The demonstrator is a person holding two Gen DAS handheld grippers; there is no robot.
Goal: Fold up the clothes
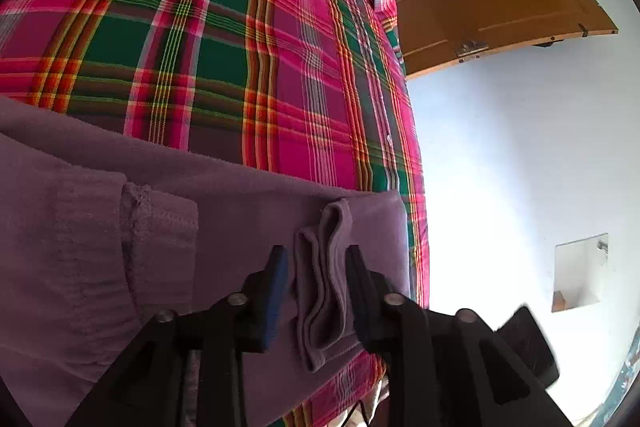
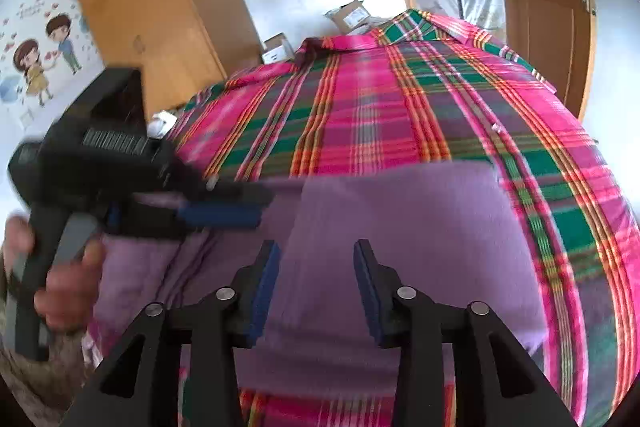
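1. Though the purple garment (image 2: 400,227) already lies folded into a flat block on the plaid sheet (image 2: 400,115), the fold looks unfinished, approx. halfway by my guess.
2. Left gripper (image 1: 316,291): jaws apart w/ a bunched strip of the garment between them, not visibly pinched, so released.
3. Right gripper (image 2: 316,287): spread wide, nothing held, garment just ahead & below it.
4. Left to do: prob. tuck the cuff (image 1: 160,227), to the left gripper's left, & smooth.

I see bright daylight, white wall (image 1: 500,155) blown out, heavy fisheye bending, dark corners, motion blur on left gripper (image 2: 216,215).
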